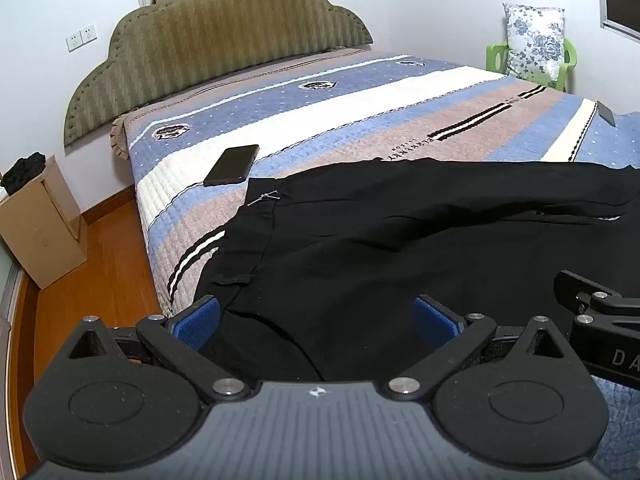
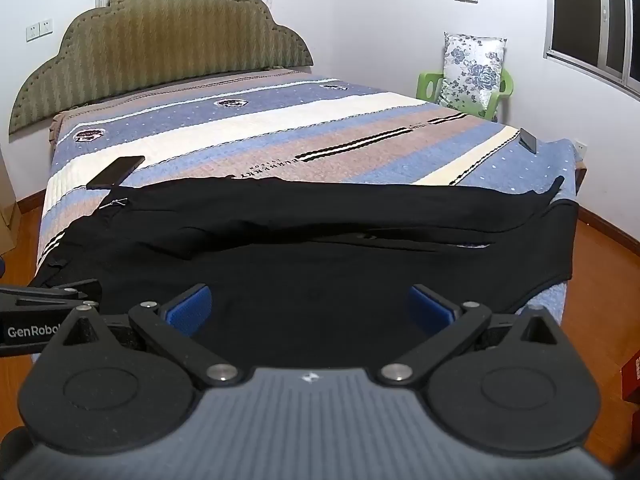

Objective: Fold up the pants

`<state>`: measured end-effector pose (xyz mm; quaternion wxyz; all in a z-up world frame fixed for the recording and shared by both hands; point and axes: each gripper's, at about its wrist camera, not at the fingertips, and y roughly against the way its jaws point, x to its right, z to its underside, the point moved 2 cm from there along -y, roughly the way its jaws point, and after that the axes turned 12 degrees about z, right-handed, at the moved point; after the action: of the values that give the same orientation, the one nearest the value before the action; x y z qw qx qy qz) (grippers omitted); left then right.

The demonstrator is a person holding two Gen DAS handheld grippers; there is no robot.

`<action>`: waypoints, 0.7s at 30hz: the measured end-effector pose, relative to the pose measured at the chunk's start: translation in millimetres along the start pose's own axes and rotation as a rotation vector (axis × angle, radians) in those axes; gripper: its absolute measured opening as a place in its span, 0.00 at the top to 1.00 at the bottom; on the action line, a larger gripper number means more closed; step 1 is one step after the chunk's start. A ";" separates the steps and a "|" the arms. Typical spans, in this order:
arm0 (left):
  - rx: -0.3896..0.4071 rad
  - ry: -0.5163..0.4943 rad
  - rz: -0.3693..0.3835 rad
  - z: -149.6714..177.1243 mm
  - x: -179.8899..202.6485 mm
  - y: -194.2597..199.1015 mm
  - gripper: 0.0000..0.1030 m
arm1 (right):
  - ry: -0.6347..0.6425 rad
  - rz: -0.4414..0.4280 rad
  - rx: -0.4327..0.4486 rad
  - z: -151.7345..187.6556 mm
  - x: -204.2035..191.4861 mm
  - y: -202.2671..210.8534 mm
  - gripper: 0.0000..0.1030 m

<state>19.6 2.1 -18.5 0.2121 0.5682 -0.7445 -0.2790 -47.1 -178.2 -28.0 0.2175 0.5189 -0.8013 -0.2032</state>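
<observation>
Black pants (image 1: 400, 248) lie spread across the near end of the bed, waistband with a silver zipper pull (image 1: 262, 199) at the left, legs running right (image 2: 360, 216). My left gripper (image 1: 316, 316) is open, its blue pads wide apart just above the pants near the waist and the bed's near edge. My right gripper (image 2: 310, 306) is open over the middle of the near leg, nothing between its pads. Each gripper's black body shows at the edge of the other's view.
A black phone (image 1: 232, 165) lies on the striped quilt (image 1: 360, 92) just beyond the waistband. A second dark device (image 2: 528, 140) lies at the bed's right edge. A cardboard box (image 1: 40, 220) stands on the wooden floor left. A green chair (image 2: 464, 92) with a floral cushion stands at the back right.
</observation>
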 end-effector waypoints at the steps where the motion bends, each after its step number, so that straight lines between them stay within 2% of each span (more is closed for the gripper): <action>1: 0.000 0.002 0.000 -0.1 0.2 -0.4 0.00 | 0.000 0.001 -0.001 0.1 -0.3 -0.1 0.00; 21: 0.000 0.018 0.005 2.5 -5.5 0.6 0.00 | 0.002 -0.004 -0.008 1.7 0.1 1.5 0.00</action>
<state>19.1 8.0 -19.9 0.2195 0.5688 -0.7441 -0.2731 -49.2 -177.5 -28.5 0.2199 0.5197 -0.7993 -0.2064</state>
